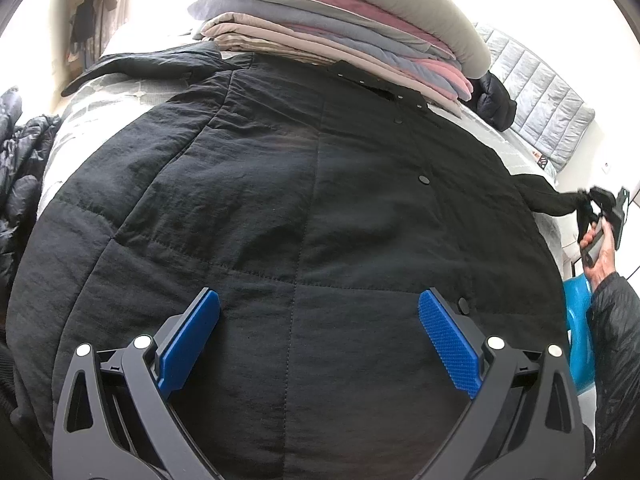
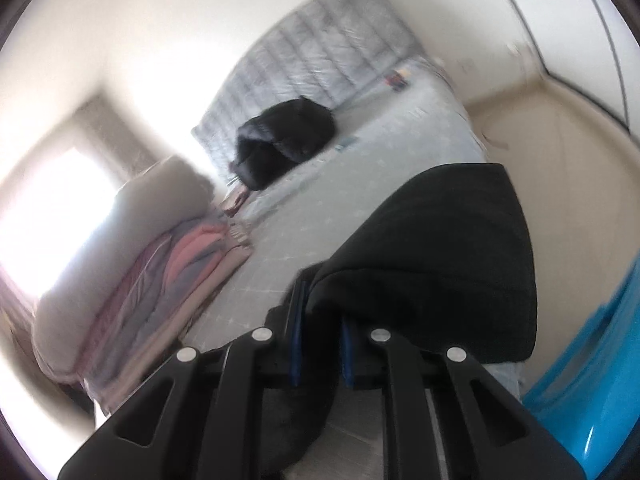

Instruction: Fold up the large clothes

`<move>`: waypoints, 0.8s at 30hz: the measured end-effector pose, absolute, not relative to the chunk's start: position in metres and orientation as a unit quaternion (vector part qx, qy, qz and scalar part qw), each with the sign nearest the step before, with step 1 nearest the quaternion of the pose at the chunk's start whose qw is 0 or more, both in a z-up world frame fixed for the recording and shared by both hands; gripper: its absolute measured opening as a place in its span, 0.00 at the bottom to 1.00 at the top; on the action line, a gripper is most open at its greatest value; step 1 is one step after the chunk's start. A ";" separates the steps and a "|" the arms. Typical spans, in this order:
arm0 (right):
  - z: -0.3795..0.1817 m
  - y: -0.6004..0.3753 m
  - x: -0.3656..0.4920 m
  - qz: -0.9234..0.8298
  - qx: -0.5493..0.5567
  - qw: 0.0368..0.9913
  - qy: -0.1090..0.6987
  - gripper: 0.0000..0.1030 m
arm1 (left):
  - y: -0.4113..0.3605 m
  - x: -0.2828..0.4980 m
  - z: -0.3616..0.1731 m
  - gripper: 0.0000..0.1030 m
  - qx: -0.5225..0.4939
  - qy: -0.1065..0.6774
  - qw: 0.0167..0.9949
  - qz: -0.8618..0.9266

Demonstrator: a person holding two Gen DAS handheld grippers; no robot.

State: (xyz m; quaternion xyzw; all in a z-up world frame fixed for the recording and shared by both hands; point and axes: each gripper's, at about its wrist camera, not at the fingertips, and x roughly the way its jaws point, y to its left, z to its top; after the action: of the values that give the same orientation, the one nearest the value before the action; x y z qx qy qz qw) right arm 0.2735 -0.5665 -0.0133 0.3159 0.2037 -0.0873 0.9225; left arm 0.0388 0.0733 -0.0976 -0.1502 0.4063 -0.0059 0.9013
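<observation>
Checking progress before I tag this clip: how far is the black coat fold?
Done: black quilted coat is spread flat on the bed, beside a stack of folded clothes. In hand: right gripper is shut on the coat's sleeve. Left gripper hangs open over the coat. Left: every fold.

Two black angular-framed grippers point(image 1: 318, 312) point(image 2: 320, 322), ribbed blue rectangular pads point(image 1: 450, 342), round silver pivot screws point(image 1: 496, 343), person's black quilted puffer sleeve point(image 1: 618, 340)
</observation>
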 end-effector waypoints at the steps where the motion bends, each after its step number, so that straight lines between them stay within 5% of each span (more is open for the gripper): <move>1: -0.003 -0.552 0.279 -0.077 0.296 0.930 0.203 0.16 | 0.074 0.039 -0.098 0.93 -0.154 0.406 0.901 -0.008; 8: 0.047 -0.415 0.313 0.009 0.159 0.964 0.212 0.16 | 0.082 0.037 -0.098 0.93 -0.183 0.397 0.899 -0.022; 14: 0.014 -0.247 0.336 0.095 0.009 0.956 0.278 0.17 | 0.094 0.037 -0.099 0.93 -0.220 0.395 0.891 -0.043; 15: -0.003 -0.218 0.337 0.110 -0.021 0.948 0.297 0.19 | 0.096 0.039 -0.099 0.93 -0.225 0.398 0.888 -0.048; 17: -0.043 -0.167 0.340 0.149 -0.075 0.919 0.358 0.51 | 0.102 0.045 -0.097 0.93 -0.242 0.407 0.878 -0.066; 24: -0.073 -0.135 0.304 0.212 -0.117 0.892 0.381 0.65 | 0.132 0.086 -0.069 0.93 -0.262 0.413 0.870 -0.071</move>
State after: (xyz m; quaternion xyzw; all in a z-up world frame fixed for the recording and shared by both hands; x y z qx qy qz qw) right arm 0.3042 -0.1354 -0.0731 -0.1168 0.3813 0.2118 0.8923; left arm 0.0862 0.1323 -0.0694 -0.2617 0.4128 -0.0708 0.8695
